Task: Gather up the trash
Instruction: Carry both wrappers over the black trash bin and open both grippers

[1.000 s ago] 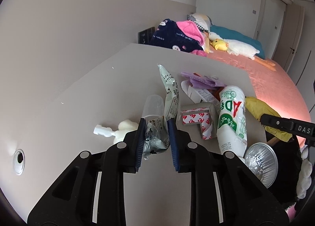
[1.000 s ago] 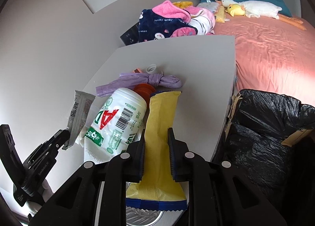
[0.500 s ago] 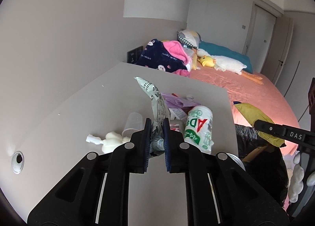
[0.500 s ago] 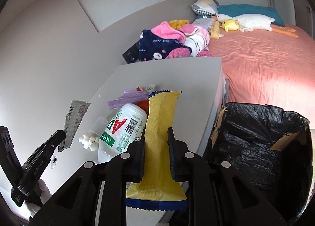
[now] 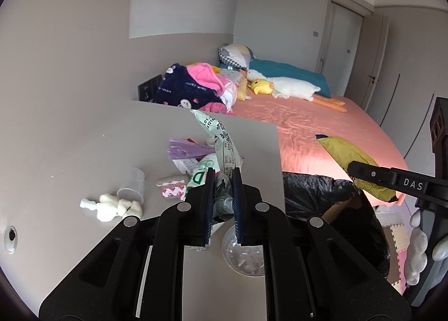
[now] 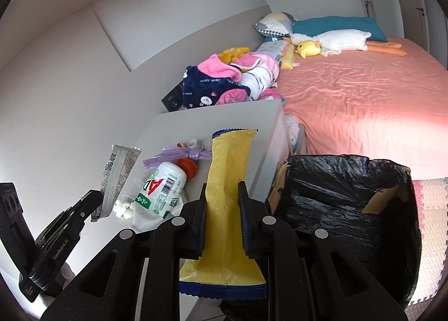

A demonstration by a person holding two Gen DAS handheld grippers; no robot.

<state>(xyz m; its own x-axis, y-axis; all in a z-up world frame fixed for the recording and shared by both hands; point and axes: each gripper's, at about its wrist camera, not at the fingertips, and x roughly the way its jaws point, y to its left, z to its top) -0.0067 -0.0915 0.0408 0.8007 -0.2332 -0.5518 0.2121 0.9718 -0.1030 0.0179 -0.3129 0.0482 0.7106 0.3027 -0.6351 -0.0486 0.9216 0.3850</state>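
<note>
Two grippers each carry a piece of trash, and both stand higher above the grey table (image 5: 84, 170) than a second ago, with more of the room in view. Nearest in the left wrist view, the left gripper (image 5: 223, 203) has its blue pads pinched tight on the crumpled lower end of a silver-green wrapper (image 5: 221, 142), which rises between the jaws and leans away toward the bed; a second ago the jaws stood wider around it with the wrapper resting on the table, and they have just been closing. The right gripper (image 6: 224, 209) is clamped on a yellow wrapper (image 6: 228, 164), exactly as before, its blue-edged end hanging below the jaws. Just to its right sits the black-lined bin (image 6: 350, 200), now larger in that view and closer under the gripper. Left on the table are a foil cup (image 5: 243, 259), the white AD bottle (image 6: 162, 184), a clear plastic cup (image 5: 133, 186), a white lumpy piece (image 5: 117, 206) and a purple bag (image 6: 179, 154). Beyond lies the pink bed (image 6: 364, 91) with a yellow duck toy (image 6: 306, 48)
</note>
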